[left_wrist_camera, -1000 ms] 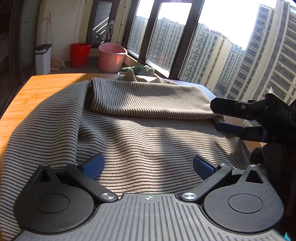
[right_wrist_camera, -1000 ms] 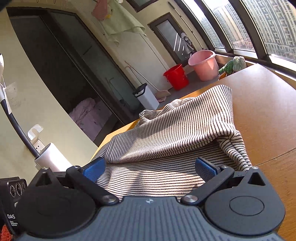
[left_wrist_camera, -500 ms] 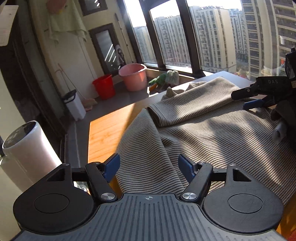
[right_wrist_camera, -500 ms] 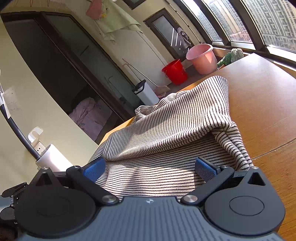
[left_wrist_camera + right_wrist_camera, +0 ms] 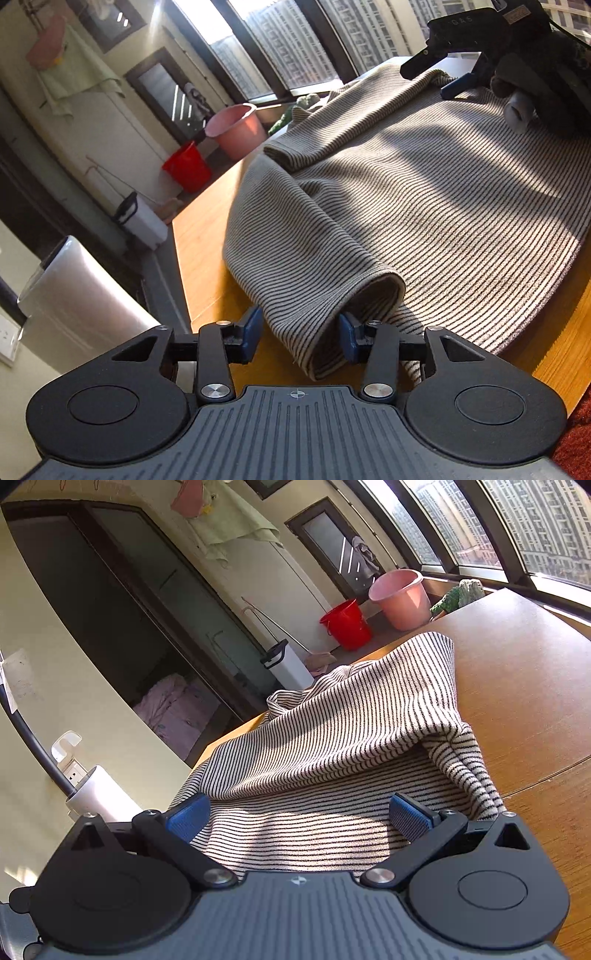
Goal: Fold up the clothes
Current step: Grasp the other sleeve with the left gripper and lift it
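Now closing left gripper [image 5: 298, 334] jaws on sleeve cuff [image 5: 354, 314] of striped top [image 5: 424, 192], pads not yet pressing. Right gripper [image 5: 299, 810] jaws wide over cloth, gripping nothing. Next, probably: pinch cuff, fold inward across bench [image 5: 201, 251].

- The garment [image 5: 424, 206] lies spread on the worktop [image 5: 201, 258], one sleeve end [image 5: 343, 314] at its near left edge.
- The left gripper [image 5: 299, 334] has that sleeve end between its closing jaws.
- The right gripper [image 5: 299, 812] sits over the garment's right side.
- Two buckets [image 5: 373, 613] stand on the floor beyond the worktop's far edge, by the window [image 5: 480, 524].
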{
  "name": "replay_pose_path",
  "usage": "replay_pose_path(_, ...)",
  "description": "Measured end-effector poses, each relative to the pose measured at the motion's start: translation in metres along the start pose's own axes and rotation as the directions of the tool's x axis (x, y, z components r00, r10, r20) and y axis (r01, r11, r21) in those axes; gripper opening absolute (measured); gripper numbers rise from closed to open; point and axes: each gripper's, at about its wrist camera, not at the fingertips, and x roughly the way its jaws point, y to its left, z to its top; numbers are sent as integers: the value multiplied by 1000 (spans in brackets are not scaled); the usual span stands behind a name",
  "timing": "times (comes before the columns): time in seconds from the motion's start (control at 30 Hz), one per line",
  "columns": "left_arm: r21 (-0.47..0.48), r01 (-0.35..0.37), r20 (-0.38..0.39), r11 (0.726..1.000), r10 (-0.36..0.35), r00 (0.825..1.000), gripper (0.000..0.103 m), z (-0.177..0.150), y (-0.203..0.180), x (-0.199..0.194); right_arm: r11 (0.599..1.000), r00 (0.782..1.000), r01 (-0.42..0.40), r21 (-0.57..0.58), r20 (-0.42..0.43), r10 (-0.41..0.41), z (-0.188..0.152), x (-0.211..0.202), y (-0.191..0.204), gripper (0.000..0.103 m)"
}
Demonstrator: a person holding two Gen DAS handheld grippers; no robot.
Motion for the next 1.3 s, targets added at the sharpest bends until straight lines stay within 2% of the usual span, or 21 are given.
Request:
replay_pose_path(0.07, 6, -2, 0, 1000, 2, 1000, 10, 6, 2, 6, 1000, 1000, 4, -2, 2, -4, 0, 0, 1, 103)
replay_pose_path(0.1, 9, -4, 1, 1000, 4, 1000, 7, 10, 3, 8, 1000, 1000, 5, -2, 3, -5, 0, 0, 1, 103)
replay_pose_path(0.2, -19, -28, 45, 999, 28, 999, 6, 37, 22, -3, 1000, 1000, 1, 2, 6, -1, -1, -2, -1, 103)
replay_pose_path(0.3, -195, 25, 127, 980, 0, 992, 6, 83, 67, -23, 1000, 1000, 0, 2, 7, 0, -1, -2, -1, 103)
replay_pose_path(0.4, -377, 102, 225, 920, -16, 974, 5, 133, 110, -39, 1000, 1000, 4, -5, 4, -4, -2, -2, 0, 103)
replay_pose_path(0.5, -494, 197, 284, 847, -58, 957, 5, 177, 136, -38, 1000, 1000, 8, -13, 1, -8, -2, -1, 2, 103)
replay_pose_path(0.6, -610, 313, 311, 728, -143, 939, 5, 213, 153, -18, 1000, 1000, 4, -10, 1, -4, -2, -2, 1, 103)
replay_pose_path(0.7, -677, 398, 341, 620, -214, 915, 5, 240, 158, 6, 1000, 1000, 2, -8, 1, -1, -2, -2, 1, 103)
replay_pose_path(0.8, -703, 449, 360, 552, -268, 894, 5, 261, 150, 28, 1000, 1000, 3, -9, 1, -3, -3, -1, 3, 103)
replay_pose_path(0.87, -704, 465, 357, 537, -299, 885, 5, 273, 138, 39, 1000, 1000, 4, -10, 1, -4, -4, -1, 5, 103)
replay_pose_path(0.97, -685, 466, 337, 559, -323, 884, 6, 291, 114, 50, 1000, 1000, 6, -10, 1, -6, -4, 0, 6, 103)
replay_pose_path(1.07, -673, 488, 338, 555, -357, 871, 7, 306, 94, 58, 1000, 1000, 5, -10, 1, -5, -5, -2, 5, 103)
replay_pose_path(1.13, -662, 515, 353, 544, -380, 855, 9, 317, 82, 61, 1000, 1000, 4, -10, 1, -4, -5, -2, 5, 103)
replay_pose_path(1.23, -628, 579, 409, 520, -412, 814, 12, 328, 68, 59, 1000, 1000, 3, -8, 2, -3, -5, -2, 6, 103)
replay_pose_path(1.27, -614, 599, 428, 515, -420, 800, 15, 330, 63, 56, 1000, 1000, 3, -8, 2, -3, -6, -2, 6, 103)
replay_pose_path(1.3, -599, 616, 446, 511, -427, 787, 25, 332, 60, 53, 1000, 1000, 3, -7, 2, -3, -6, -2, 6, 103)
